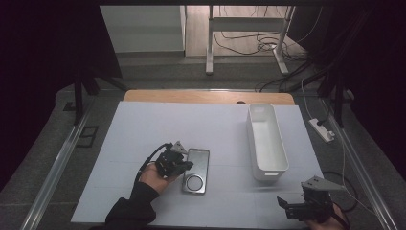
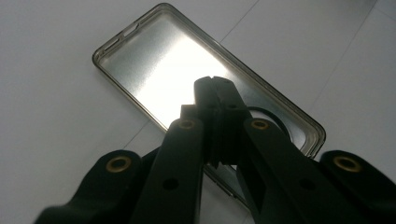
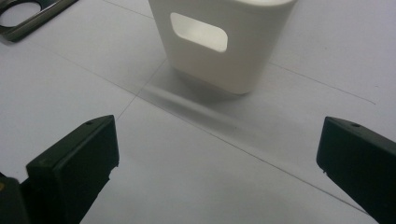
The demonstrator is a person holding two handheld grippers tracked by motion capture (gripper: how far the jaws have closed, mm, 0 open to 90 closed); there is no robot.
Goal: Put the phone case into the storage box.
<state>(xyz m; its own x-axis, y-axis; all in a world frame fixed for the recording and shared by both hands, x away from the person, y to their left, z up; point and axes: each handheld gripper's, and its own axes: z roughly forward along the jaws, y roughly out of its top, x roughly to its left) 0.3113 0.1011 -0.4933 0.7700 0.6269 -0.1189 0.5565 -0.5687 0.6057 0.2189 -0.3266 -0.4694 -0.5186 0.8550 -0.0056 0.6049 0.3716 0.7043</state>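
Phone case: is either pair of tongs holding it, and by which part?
The left tongs are shut over the long side rim of the phone case, but whether they pinch it cannot be told. The right tongs stand open, holding nothing.

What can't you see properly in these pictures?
- Left gripper view: whether the left gripper pinches the phone case edge; its own black jaws cover the contact.
- Left gripper view: the case's near edge, covered by the jaws.
- Right gripper view: the white bin top, cut off by the frame edge.
- High view: the right gripper is dark and small.
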